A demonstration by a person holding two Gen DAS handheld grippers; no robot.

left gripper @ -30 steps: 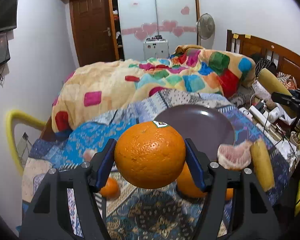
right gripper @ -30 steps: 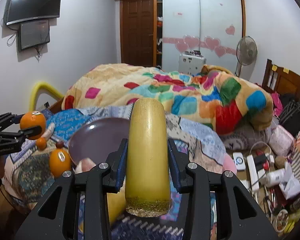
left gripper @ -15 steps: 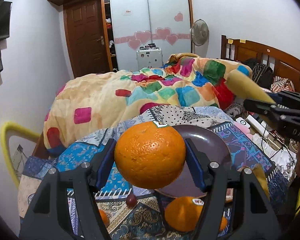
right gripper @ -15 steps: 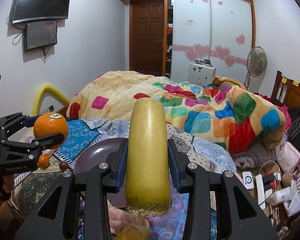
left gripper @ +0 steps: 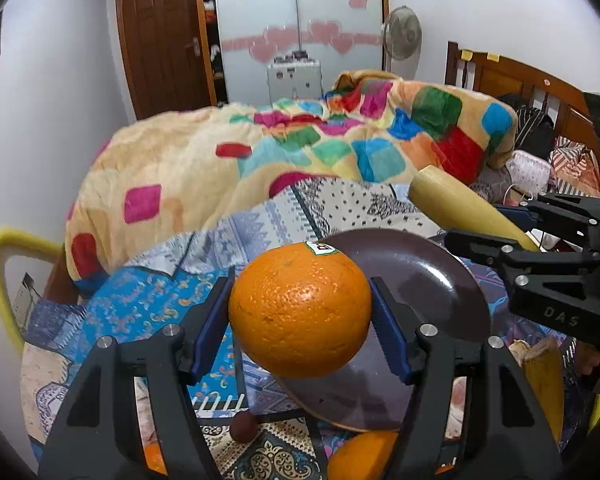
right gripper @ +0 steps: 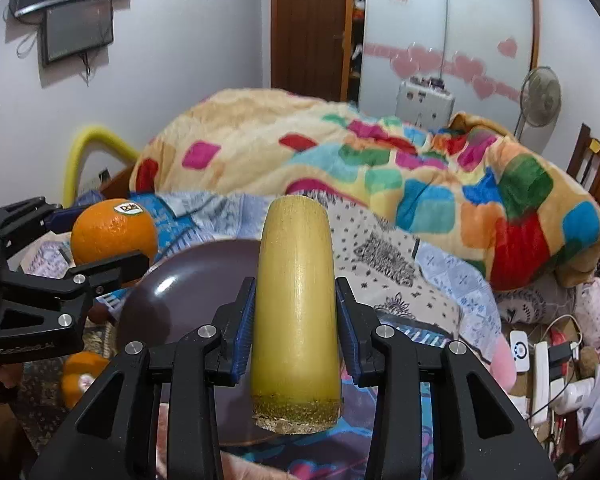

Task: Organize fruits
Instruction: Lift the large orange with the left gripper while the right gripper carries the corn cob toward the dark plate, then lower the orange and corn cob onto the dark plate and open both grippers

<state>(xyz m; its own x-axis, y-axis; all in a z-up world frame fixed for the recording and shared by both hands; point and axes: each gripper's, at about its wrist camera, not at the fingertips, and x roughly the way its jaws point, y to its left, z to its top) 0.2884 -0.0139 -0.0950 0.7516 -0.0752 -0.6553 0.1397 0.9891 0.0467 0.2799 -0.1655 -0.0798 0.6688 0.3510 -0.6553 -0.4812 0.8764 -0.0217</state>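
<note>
- Reading labels first: the white sticker on top of the orange (left gripper: 300, 308) shows "Dole" in the right wrist view; the left wrist view cuts it off.
- Raised letters "DAS" sit on the body of the right gripper (right gripper: 296, 312) as seen from the left wrist view. Faint lettering on the left gripper's body in the right wrist view cannot be read.
- Left gripper (left gripper: 300, 312): fingers clenched on the orange, blue pads pressing its left and right sides; fruit sits between the fingertips, over the near-left rim of the plate (left gripper: 432, 280).
- Right gripper: fingers clamped on the yellow cane piece (right gripper: 296, 304), pads on its flanks about mid-length; rough cut end faces the camera, rounded end points away, over the plate.
- Plate: dark purple, lying on the patterned cloth (left gripper: 140, 304) at the near end of the bed.
- Second orange (left gripper: 360, 456) and small dark round fruit (left gripper: 243, 426) lie on the cloth just by the plate's near edge.
</note>
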